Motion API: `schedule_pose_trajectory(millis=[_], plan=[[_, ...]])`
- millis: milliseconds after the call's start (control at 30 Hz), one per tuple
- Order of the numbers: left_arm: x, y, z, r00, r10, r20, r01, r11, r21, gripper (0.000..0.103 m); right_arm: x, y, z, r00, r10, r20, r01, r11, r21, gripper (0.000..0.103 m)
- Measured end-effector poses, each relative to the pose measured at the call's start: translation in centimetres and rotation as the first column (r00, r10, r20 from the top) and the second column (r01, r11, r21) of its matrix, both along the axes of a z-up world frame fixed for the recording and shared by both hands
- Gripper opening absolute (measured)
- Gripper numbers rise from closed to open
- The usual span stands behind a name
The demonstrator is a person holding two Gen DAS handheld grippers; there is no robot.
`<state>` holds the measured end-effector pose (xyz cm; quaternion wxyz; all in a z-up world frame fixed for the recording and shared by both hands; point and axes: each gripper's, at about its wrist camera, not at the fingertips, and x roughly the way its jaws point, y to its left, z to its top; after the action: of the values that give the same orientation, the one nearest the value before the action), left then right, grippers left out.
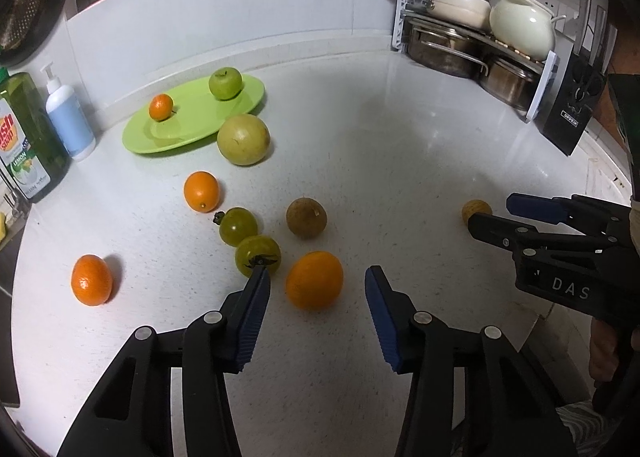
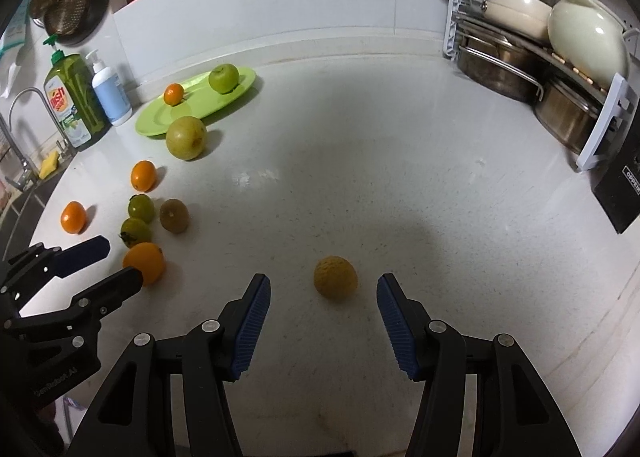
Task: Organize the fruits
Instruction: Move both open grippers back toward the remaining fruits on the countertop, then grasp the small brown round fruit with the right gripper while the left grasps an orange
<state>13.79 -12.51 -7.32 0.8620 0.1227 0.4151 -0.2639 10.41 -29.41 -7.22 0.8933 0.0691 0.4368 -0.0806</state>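
Your left gripper has its fingers spread wide and empty. The near orange lies on the desk just ahead of the fingertips and between their lines, slightly closer to the left finger. It is roughly round with a slight lengthwise stretch, so no approach angle is clearly favoured. A straight advance should bring it between the pads.

Your right gripper is likewise wide and empty. The yellow fruit sits dead ahead, centred between the fingertips, with bare desk all round it. This is the cleaner grasp of the two.

Obstacles on the left side: two green tomatoes lie touching each other, and the nearer one appears to meet the left fingertip in the left wrist view. Closing there risks nudging it. A brown fruit sits just beyond the near orange; pushing forward too far may roll the orange into it.

The likely destination is the green plate at the far left, near the wall. It already carries a small orange and a green apple. A large pale fruit rests on the desk against the plate's near rim and stands in the direct path from both grippers; approach the plate from above or around it. Two more oranges remain loose on the desk to the left.

The left gripper is nearer the plate. The soap bottles left of the plate limit clearance on that side.
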Motion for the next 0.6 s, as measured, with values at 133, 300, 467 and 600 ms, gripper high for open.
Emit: schedule_pose_trajectory(millis=[133, 300, 467, 600], plan=[[0.4, -0.3, -0.6, 1.0, 0.007, -0.017, -0.007, 1.0, 0.01, 0.046, 0.5, -0.4, -0.6, 1.0, 0.001, -0.02, 0.0, 1.0, 0.008, 0.053], [0.7, -0.7, -1.0, 1.0, 0.011, -0.025, -0.01, 1.0, 0.018, 0.045, 0.9, -0.7, -1.2, 0.999, 0.006, -0.036, -0.006, 1.0, 0.014, 0.049], [1.0, -1.0, -1.3, 0.999, 0.013, -0.033, -0.012, 1.0, 0.024, 0.043, 1.4, -1.1, -1.5, 0.999, 0.014, -0.044, -0.013, 1.0, 0.019, 0.044], [1.2, -1.1, -1.5, 0.999, 0.011, -0.039, -0.01, 1.0, 0.028, 0.04, 1.5, -1.2, -1.6, 0.999, 0.018, -0.046, -0.017, 1.0, 0.021, 0.038]])
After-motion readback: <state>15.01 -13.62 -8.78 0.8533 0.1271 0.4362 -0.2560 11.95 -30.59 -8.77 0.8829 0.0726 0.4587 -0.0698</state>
